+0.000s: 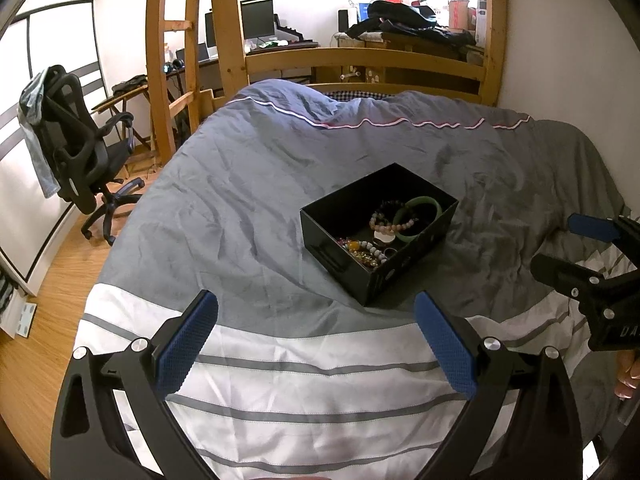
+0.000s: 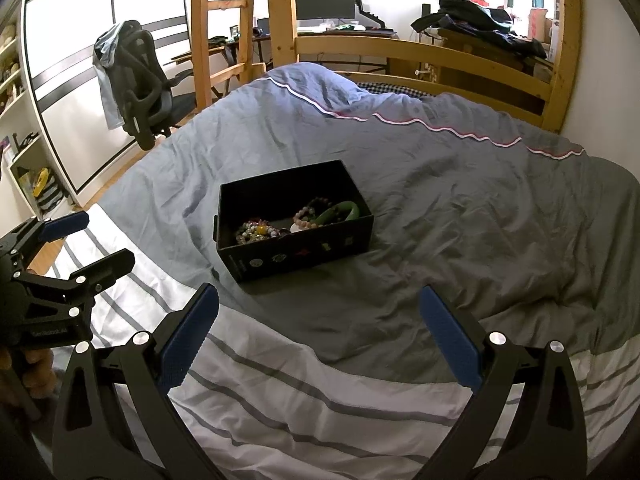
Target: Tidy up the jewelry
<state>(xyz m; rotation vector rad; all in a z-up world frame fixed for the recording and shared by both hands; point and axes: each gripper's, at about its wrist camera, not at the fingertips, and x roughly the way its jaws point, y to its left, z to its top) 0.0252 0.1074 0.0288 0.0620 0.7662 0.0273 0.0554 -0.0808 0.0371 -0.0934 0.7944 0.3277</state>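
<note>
A black open box [image 1: 400, 268] sits on the grey duvet; it also shows in the right wrist view [image 2: 304, 256]. Inside lie a green bangle [image 1: 424, 216], a pink bead bracelet [image 1: 384, 220] and a mixed bead bracelet with an amber bead [image 1: 360, 250]. The bangle [image 2: 340, 212] and beads [image 2: 256, 230] show in the right wrist view too. My left gripper [image 1: 316, 312] is open and empty, held short of the box. My right gripper [image 2: 320, 308] is open and empty, also short of the box. Each gripper shows in the other's view, the right one [image 1: 560, 244] and the left one [image 2: 104, 236].
The box rests on a bed with a grey duvet [image 1: 260, 168] and a white striped sheet [image 1: 320, 380]. A wooden bunk frame [image 1: 360, 60] stands behind. An office chair [image 1: 80, 148] and desks with monitors [image 1: 256, 20] are beyond the bed.
</note>
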